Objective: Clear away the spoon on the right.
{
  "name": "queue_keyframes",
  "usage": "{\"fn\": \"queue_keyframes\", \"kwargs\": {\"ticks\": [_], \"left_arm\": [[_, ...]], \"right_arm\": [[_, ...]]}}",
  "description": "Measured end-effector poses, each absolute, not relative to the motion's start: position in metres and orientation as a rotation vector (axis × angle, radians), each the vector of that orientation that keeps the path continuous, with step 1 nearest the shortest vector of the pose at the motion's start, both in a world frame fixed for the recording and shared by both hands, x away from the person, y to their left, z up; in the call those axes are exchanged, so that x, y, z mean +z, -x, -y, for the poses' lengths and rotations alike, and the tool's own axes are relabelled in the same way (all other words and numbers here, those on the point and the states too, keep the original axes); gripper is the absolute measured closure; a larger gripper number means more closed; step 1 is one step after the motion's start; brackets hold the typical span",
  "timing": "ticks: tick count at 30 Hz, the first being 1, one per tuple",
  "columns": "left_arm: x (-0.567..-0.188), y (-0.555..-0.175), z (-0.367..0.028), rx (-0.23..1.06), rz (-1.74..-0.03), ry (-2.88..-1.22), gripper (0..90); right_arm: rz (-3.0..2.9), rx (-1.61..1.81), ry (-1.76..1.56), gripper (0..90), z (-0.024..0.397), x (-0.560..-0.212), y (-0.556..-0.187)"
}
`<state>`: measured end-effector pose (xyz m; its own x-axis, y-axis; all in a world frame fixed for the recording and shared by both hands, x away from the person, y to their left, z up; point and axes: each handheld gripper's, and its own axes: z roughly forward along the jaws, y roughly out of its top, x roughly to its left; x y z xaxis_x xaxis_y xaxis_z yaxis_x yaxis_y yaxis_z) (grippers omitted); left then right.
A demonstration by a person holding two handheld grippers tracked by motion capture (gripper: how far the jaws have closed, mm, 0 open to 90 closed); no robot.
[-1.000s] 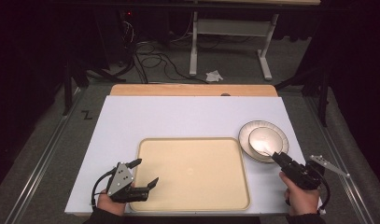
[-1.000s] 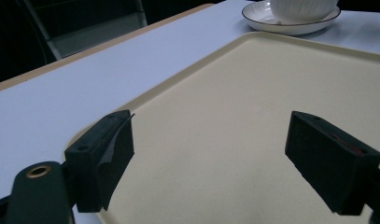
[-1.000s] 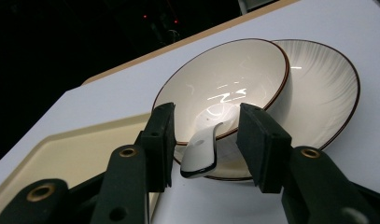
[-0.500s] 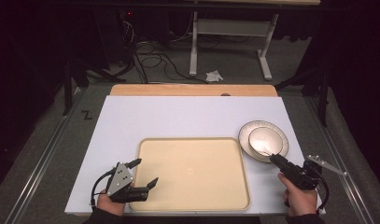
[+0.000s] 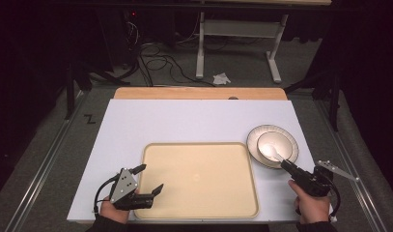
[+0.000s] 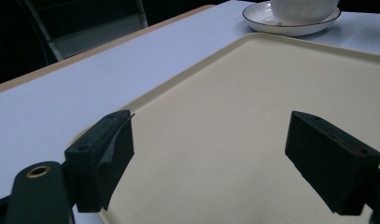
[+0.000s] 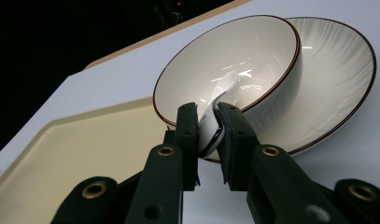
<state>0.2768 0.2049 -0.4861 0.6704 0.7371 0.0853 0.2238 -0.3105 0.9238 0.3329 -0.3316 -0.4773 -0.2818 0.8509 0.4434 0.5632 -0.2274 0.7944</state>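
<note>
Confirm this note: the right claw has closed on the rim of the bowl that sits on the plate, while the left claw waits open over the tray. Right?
Not quite. The right claw grips the white spoon handle, not the bowl rim, as the right gripper view shows. The rest stands.

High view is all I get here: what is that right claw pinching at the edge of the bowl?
Observer: The right claw has just been closing on the handle of a white spoon; the handle sits between its pads.
Operator: Where is the rest of the spoon?
Observer: Its scoop end lies inside the bowl, which stands on a ribbed plate.
Operator: And the left claw?
Observer: The left claw hangs wide open over the tray, with nothing between its pads.
</note>
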Motion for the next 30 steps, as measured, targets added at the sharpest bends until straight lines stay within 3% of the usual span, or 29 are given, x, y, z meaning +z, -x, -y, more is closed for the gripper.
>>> {"fn": "queue_keyframes", "kwargs": {"ticks": [6, 30], "left_arm": [[-0.486, -0.277, -0.205, 0.627, -0.758, -1.859, 15.9], [-0.486, -0.277, -0.205, 0.631, -0.756, -1.856, 15.9]], "right_arm": [[-1.789, 1.483, -1.635, 86.4, 0.331, -0.476, -0.332], [-1.770, 1.445, -1.357, 86.9, 0.325, -0.459, -0.317]]}}
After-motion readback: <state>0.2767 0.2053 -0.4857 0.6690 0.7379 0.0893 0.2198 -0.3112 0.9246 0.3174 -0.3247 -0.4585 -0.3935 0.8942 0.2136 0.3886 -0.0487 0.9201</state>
